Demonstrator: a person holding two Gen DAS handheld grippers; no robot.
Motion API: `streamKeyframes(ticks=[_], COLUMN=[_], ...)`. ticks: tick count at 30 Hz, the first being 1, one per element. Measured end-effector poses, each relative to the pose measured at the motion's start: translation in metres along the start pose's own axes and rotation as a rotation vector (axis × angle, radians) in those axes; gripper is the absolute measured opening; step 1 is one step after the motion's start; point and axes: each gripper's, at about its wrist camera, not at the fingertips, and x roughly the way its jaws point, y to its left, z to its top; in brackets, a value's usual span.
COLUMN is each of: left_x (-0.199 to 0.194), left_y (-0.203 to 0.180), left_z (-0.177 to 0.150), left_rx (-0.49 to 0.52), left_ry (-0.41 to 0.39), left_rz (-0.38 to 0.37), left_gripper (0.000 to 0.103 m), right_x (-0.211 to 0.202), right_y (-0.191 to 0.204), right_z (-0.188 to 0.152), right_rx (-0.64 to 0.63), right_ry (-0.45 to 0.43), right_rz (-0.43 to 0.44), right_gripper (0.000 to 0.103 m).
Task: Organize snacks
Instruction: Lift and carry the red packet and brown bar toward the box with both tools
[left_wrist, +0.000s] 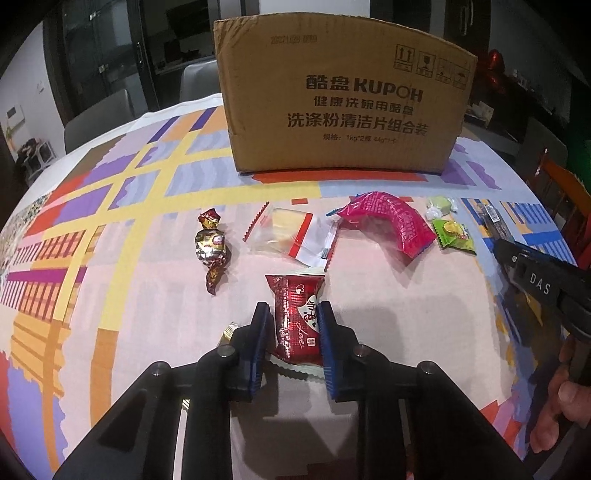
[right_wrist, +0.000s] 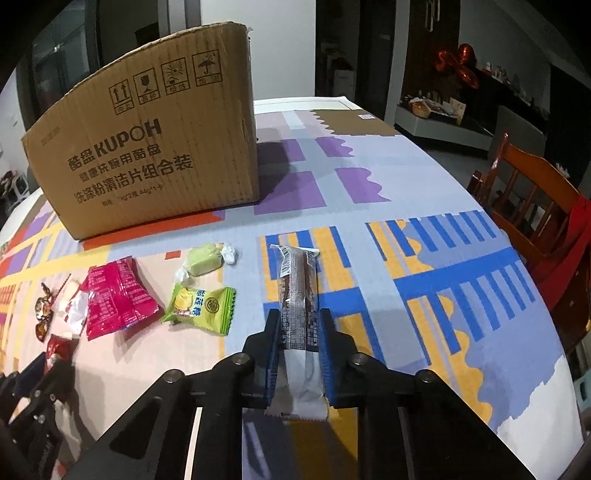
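Note:
My left gripper (left_wrist: 293, 308) is shut on a red snack packet (left_wrist: 295, 319) lying on the tablecloth. My right gripper (right_wrist: 299, 315) is shut on a long brown snack bar (right_wrist: 298, 291) lying on the cloth. A cardboard box (left_wrist: 343, 99) stands at the back; it also shows in the right wrist view (right_wrist: 147, 155). Loose on the table lie a gold-brown foil candy (left_wrist: 212, 247), a clear packet (left_wrist: 291, 236), a pink packet (left_wrist: 391, 225), a pale green candy (right_wrist: 205, 263) and a green packet (right_wrist: 203, 304).
The table wears a colourful patterned cloth (right_wrist: 424, 258). A wooden chair (right_wrist: 535, 206) stands at the right edge. The right gripper's body (left_wrist: 546, 288) and the hand holding it show at the right of the left wrist view. Grey chairs stand behind the table.

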Motion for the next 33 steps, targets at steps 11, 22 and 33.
streamKeyframes(ticks=[11,22,33], left_x=[-0.011,-0.035,-0.057], left_y=[0.002,0.001,0.001], left_z=[0.001,0.013,0.025], left_rx=[-0.032,-0.052,-0.066], left_ry=[-0.003,-0.048,-0.088], left_rz=[-0.004,-0.005,-0.002], left_gripper=[0.024,0.024,0.024], right_x=[-0.016,-0.042,-0.068], right_y=[-0.001,-0.002,0.0], right_z=[0.003,0.009,0.019], right_rx=[0.0,-0.003,-0.012], right_ry=[-0.03,-0.071,-0.117], right_rz=[0.027,0.061,0.087], right_gripper=[0.019,0.019,0.019])
